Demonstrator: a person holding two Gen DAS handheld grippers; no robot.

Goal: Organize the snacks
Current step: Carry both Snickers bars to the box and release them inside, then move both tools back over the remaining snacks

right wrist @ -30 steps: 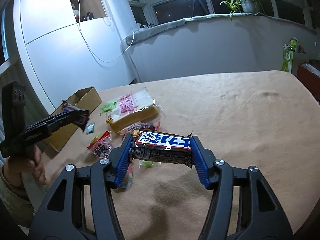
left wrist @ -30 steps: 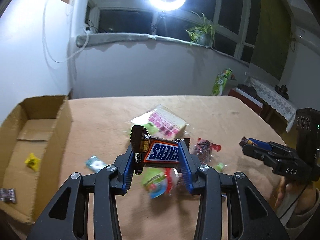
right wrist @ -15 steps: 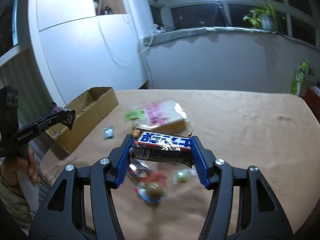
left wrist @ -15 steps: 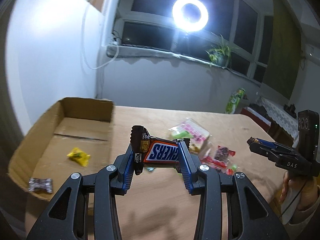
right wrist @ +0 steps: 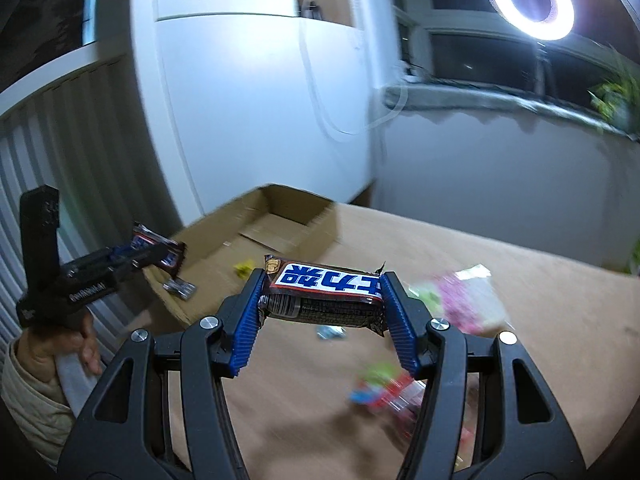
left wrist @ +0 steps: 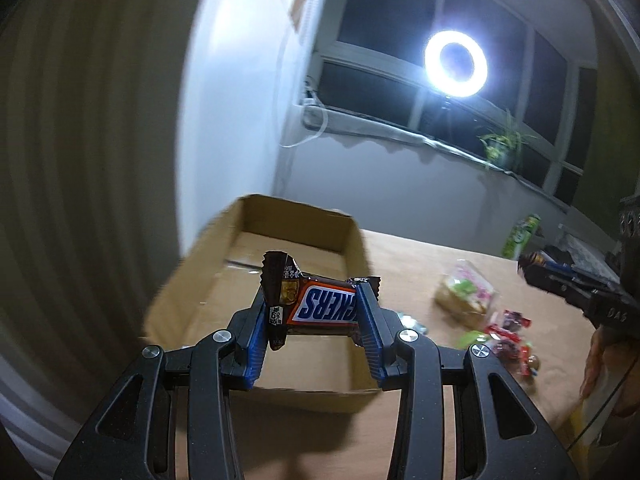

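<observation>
Surface: tan table (left wrist: 420,264), night window behind.
Left gripper (left wrist: 316,316): clenched on a Snickers (left wrist: 324,308), above the box (left wrist: 280,248).
Right gripper (right wrist: 322,300): grasping another bar (right wrist: 324,292), short of the box.
Risk: released early, it may clip the rim and land outside.

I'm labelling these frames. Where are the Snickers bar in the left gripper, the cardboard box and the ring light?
Snickers bar (left wrist: 328,307), left wrist view, on the blue lettering.
Cardboard box (left wrist: 298,220), left wrist view, on the far wall.
Ring light (right wrist: 529,1), right wrist view, on the glowing ring.
</observation>
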